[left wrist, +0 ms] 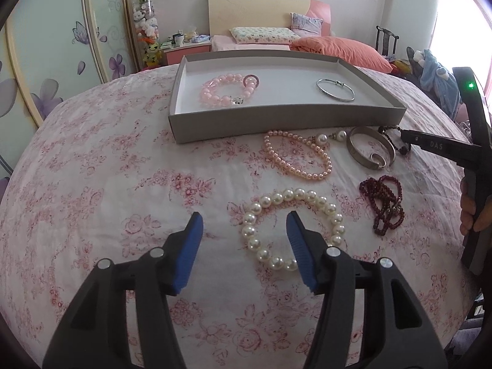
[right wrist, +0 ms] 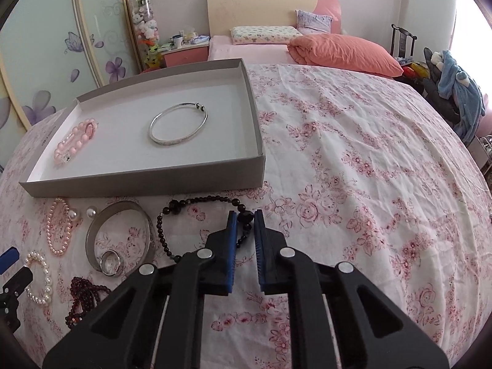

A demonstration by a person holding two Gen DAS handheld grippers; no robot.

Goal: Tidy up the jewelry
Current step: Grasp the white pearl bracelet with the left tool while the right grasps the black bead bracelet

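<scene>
A grey tray (left wrist: pixel 276 121) (right wrist: pixel 144 181) on the floral cloth holds a pink bead bracelet (left wrist: pixel 226 90) (right wrist: pixel 73 143) and a thin silver bangle (left wrist: pixel 335 89) (right wrist: pixel 178 124). My left gripper (left wrist: pixel 244 227) is open, its right finger over a white pearl bracelet (left wrist: pixel 276 198) (right wrist: pixel 40 276). My right gripper (right wrist: pixel 245 220) (left wrist: pixel 406 138) is shut on a black bead bracelet (right wrist: pixel 196 201) (left wrist: pixel 389 130) that lies on the cloth.
In front of the tray lie a pink pearl strand (left wrist: pixel 295 156) (right wrist: pixel 58 227), two pearl earrings (left wrist: pixel 330 137), a wide silver bangle (left wrist: pixel 370 147) (right wrist: pixel 120 236), a silver ring (right wrist: pixel 110 263) and dark red beads (left wrist: pixel 384 204) (right wrist: pixel 83 298). A bed (right wrist: pixel 307 46) stands behind.
</scene>
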